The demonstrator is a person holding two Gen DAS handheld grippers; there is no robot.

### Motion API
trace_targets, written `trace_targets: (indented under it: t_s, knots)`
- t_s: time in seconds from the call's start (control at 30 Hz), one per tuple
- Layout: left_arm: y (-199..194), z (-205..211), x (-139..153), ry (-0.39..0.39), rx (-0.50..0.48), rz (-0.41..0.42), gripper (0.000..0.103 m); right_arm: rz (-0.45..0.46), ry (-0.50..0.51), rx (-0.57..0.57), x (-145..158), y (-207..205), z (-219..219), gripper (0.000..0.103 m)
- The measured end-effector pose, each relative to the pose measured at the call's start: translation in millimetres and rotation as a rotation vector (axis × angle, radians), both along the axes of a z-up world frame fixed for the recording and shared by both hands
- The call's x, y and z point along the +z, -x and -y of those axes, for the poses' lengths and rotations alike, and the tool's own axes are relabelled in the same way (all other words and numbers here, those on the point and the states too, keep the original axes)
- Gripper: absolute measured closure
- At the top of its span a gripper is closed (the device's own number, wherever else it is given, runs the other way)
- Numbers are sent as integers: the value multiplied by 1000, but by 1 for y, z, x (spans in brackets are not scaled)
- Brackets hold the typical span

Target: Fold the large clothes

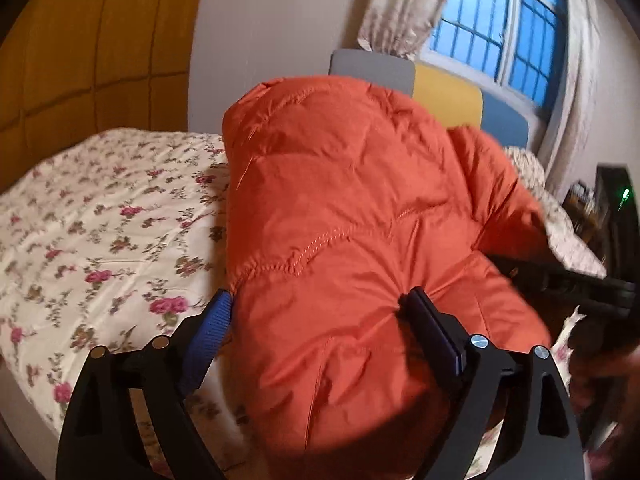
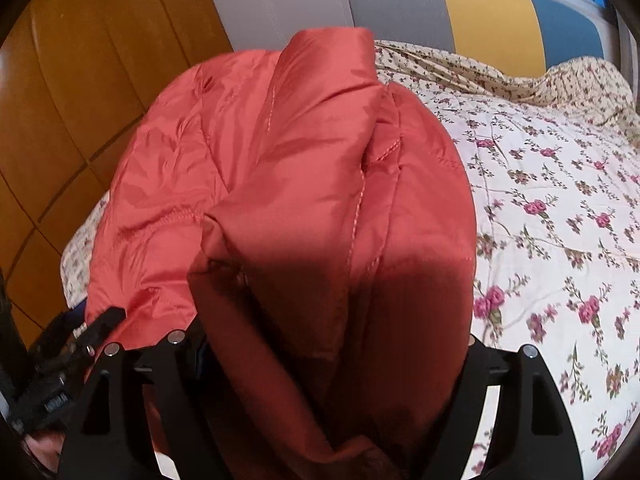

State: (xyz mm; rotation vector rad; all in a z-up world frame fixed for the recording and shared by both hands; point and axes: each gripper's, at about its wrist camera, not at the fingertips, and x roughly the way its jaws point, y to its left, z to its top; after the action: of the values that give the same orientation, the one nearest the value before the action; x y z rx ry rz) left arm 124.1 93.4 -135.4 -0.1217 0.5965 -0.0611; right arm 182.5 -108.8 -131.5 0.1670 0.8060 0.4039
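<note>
Both your grippers point down at an angle toward the bed (image 1: 100,216). Left gripper (image 1: 320,304): jaws spread wide, the orange puffer jacket (image 1: 360,208) bulging up between them; the blue pad (image 1: 212,328) sits at the jacket's left edge, the other finger (image 1: 432,332) presses into a crease in the fabric, so contact yes, a clamping hold no: it reads as released. Right gripper (image 2: 332,344): frame wide apart, but the jacket (image 2: 304,168) drapes over the gap and hides both pads, so I cannot tell whether they press on it. Count: one jacket, two grippers, one bed. The jacket lies bunched and doubled over on the floral bedspread (image 2: 552,208) at the near edge of the bed, collar (image 2: 332,56) standing up on the far side in the right wrist view. Each camera catches the other gripper at its frame edge: the right one (image 1: 568,284) in the left view, the left one (image 2: 60,368) in the right view. Around: grey, yellow and blue headboard (image 2: 492,24), wooden wardrobe (image 1: 92,40), barred window (image 1: 504,28) with curtains (image 1: 404,4). The jacket bulk blocks most of each view ahead.
</note>
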Motion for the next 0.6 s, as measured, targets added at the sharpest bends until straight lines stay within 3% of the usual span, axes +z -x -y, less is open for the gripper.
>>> trace_targets:
  t_s: [0.1, 0.2, 0.3, 0.37, 0.47, 0.53, 0.6]
  knots:
    - [2, -6, -7, 35, -4, -20, 15, -11, -17, -5, -6, 10, 4, 24]
    - [5, -5, -6, 18, -5, -27, 15, -17, -44, -10, 1, 17, 17, 24]
    - [7, -5, 8, 13, -4, -34, 15, 79, -53, -39, 24, 31, 32, 23]
    - [10, -7, 24, 13, 10, 7, 12, 159, -76, -88, 45, 35, 46, 21]
    - [7, -12, 54, 31, 72, 88, 6, 227, -137, -120, 76, 19, 52, 22]
    - [-10, -13, 69, 42, 109, 92, 6, 224, -131, -105, 90, -3, 41, 23]
    - [-33, -12, 79, 33, 159, 69, 6, 222, -116, -78, 96, -23, 25, 31]
